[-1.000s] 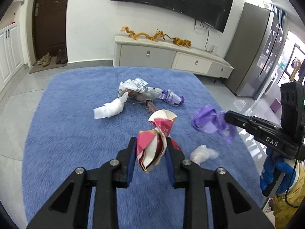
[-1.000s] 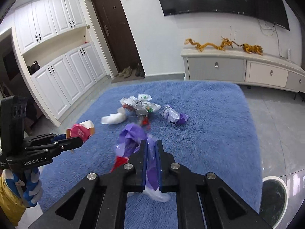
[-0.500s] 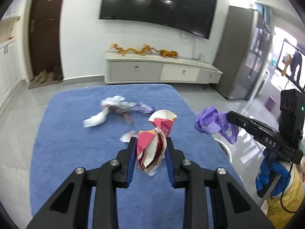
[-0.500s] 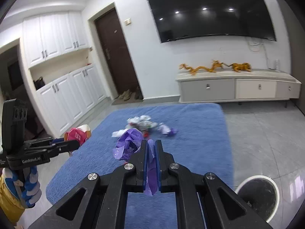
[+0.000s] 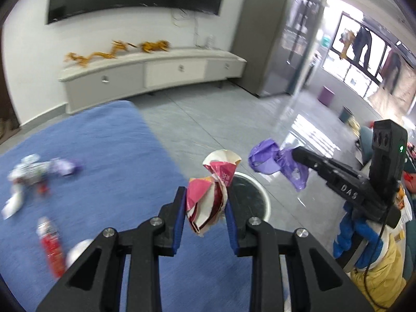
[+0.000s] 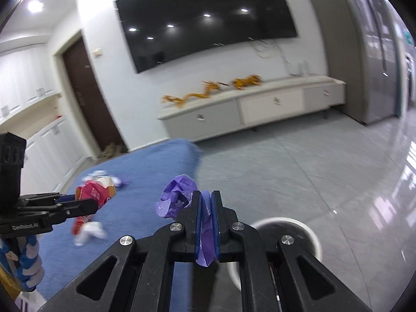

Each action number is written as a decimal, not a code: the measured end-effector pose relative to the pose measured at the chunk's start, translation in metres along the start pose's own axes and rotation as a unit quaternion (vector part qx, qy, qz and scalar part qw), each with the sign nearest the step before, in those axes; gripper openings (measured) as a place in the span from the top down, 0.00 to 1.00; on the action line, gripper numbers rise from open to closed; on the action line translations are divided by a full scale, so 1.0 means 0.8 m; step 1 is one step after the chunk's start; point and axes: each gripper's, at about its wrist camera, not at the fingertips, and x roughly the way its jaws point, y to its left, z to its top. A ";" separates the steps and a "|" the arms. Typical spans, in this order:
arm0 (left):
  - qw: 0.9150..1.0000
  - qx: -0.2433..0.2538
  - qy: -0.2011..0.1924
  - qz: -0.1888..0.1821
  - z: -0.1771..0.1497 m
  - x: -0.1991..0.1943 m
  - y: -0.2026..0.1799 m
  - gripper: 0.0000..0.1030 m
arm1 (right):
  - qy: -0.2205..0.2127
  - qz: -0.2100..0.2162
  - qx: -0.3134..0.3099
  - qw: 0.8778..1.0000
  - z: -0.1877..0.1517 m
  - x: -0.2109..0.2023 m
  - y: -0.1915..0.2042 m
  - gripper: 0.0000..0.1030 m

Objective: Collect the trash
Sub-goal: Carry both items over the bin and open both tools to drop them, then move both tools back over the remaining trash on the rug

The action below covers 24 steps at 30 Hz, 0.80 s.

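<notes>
1. Red-and-white crumpled wrapper point(image 5: 208, 197) is pinched between the blue pads of the left hand-held gripper point(image 5: 206, 215), above the white-rimmed bin point(image 5: 262, 195) on the grey floor.
2. Purple plastic bag point(image 6: 179, 199) is clamped in the right hand-held gripper point(image 6: 206, 223), whose jaws are nearly together, beside the bin.
3. More trash point(image 5: 39, 171) lies on the blue rug point(image 5: 111, 156), blurred.
</notes>
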 end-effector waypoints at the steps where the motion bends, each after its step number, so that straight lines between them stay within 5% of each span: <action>1: 1.000 0.004 0.008 -0.008 0.006 0.020 -0.012 0.74 | 0.007 -0.009 0.010 1.000 -0.004 0.007 -0.017 0.93; 8: 0.998 0.005 0.053 -0.035 0.031 0.129 -0.054 0.73 | 0.061 -0.041 0.065 0.995 -0.034 0.065 -0.094 0.92; 11: 0.995 -0.014 0.079 -0.059 0.041 0.170 -0.057 0.58 | 0.085 -0.051 0.082 0.992 -0.047 0.091 -0.120 0.88; 13: 0.994 -0.019 0.089 -0.060 0.047 0.194 -0.059 0.45 | 0.096 -0.064 0.089 0.989 -0.054 0.102 -0.131 0.57; 15: 0.993 -0.026 0.099 -0.066 0.050 0.211 -0.059 0.44 | 0.102 -0.072 0.101 0.987 -0.061 0.111 -0.142 0.46; 24: 0.994 -0.040 0.097 -0.035 0.039 0.201 -0.037 0.44 | 0.127 -0.079 0.088 0.985 -0.063 0.116 -0.141 0.46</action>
